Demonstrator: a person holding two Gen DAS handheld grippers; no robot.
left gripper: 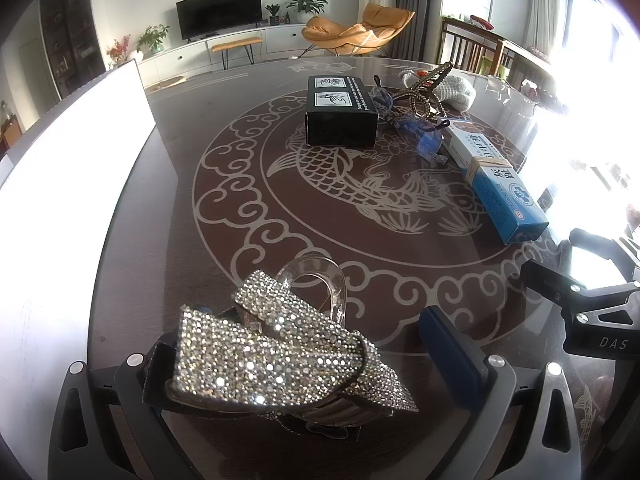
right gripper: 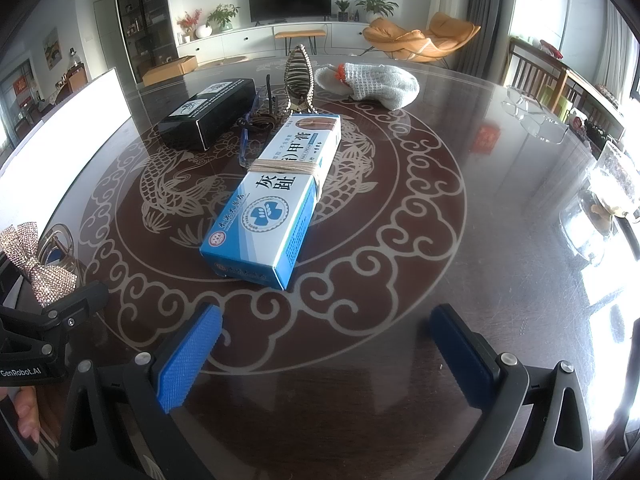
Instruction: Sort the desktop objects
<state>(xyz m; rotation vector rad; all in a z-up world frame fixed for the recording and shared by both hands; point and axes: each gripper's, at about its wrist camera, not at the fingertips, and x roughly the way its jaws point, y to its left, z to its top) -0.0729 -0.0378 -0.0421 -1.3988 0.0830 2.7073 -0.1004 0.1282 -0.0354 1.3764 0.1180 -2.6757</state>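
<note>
I count one rhinestone bow clip [left gripper: 276, 356], one black box [left gripper: 341, 110], one blue-and-white carton [right gripper: 276, 196], one bronze claw clip [right gripper: 299, 76], one knitted glove [right gripper: 370, 80] and one pair of blue glasses [left gripper: 424, 136] on the table [right gripper: 460, 248]. My left claw [left gripper: 304, 364] stands wide, the bow clip lying between its fingers at lower left of its view, sparkling silver over clear plastic; whether a finger touches it I cannot tell. My right claw [right gripper: 324, 356] gapes empty over bare tabletop, the carton just beyond.
</note>
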